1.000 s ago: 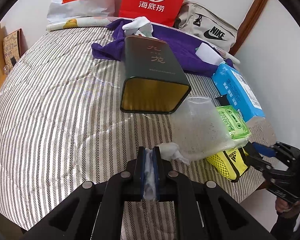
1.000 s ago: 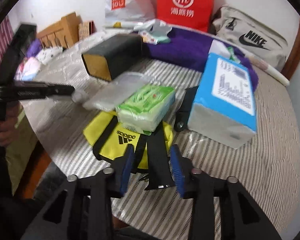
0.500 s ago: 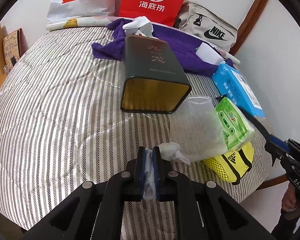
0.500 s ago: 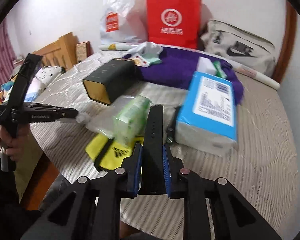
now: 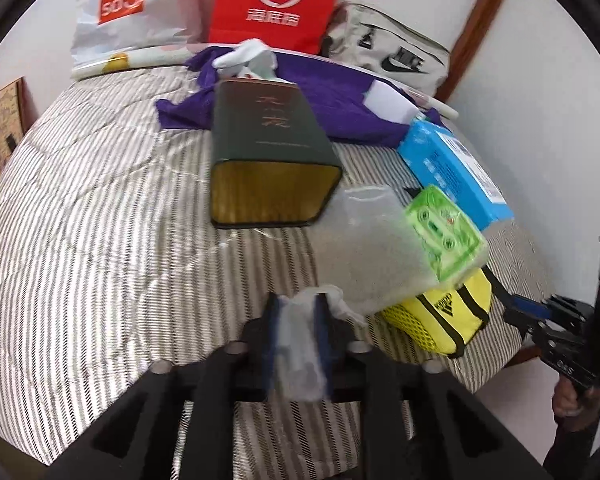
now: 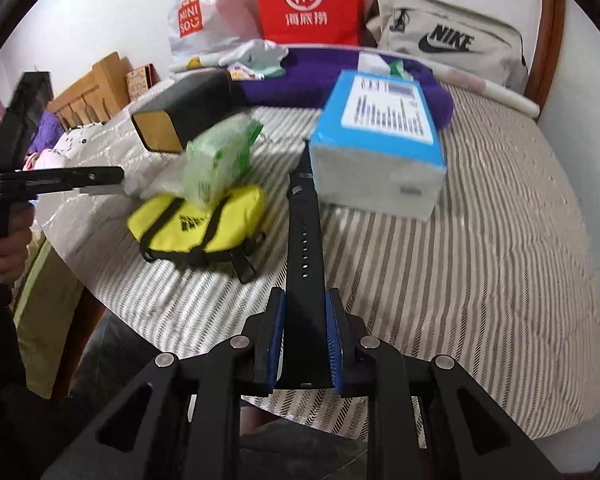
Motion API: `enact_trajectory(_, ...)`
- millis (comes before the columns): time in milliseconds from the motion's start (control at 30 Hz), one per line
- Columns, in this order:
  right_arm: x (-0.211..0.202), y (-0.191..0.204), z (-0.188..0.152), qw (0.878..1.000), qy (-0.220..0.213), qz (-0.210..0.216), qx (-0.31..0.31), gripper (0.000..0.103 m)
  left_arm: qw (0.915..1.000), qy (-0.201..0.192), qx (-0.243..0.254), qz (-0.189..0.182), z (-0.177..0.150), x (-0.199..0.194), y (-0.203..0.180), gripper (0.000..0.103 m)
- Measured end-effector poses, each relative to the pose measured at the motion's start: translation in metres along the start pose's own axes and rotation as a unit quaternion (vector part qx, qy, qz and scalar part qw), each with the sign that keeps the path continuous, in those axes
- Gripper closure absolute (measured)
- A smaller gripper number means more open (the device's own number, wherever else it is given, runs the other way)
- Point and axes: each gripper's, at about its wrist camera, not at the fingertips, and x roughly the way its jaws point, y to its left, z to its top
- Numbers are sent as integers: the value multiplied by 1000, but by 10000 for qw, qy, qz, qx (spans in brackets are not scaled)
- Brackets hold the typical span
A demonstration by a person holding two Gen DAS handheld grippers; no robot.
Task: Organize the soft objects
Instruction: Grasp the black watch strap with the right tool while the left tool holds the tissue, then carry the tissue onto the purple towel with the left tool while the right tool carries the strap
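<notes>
Right gripper (image 6: 305, 334) clamps a black perforated rubber strap (image 6: 305, 240) above a striped quilted bed (image 6: 480, 240), beside a yellow mesh pouch (image 6: 196, 222).

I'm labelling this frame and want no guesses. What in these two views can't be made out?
- Dark tin, left view: interior blurred, contents unreadable.
- Black strap, right view: far end hidden behind the blue pack.
- Clear bag, left view: blurred; left tool opening, contact unclear.
- Yellow pouch: partly covered by green tissues.
</notes>
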Motion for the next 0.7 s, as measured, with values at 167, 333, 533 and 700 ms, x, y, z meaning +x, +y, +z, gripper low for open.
enact_trajectory(167,15,0,-1,9999,74,-52,-71,82,9996,139,256,-15,-3,12,-12,59)
enact_trajectory(333,26,4,7,9998,-76,-82,-167,75,9991,133,388,143,-4,23,-16,57)
enact_trajectory(533,21,9,4,9997,-92,10,-236,83,9982,105,556,214,-6,19,-16,81)
enact_trajectory(700,7,11,-8,9997,-27,-81,-230,83,9980,-27,417,475,-4,8,-6,81)
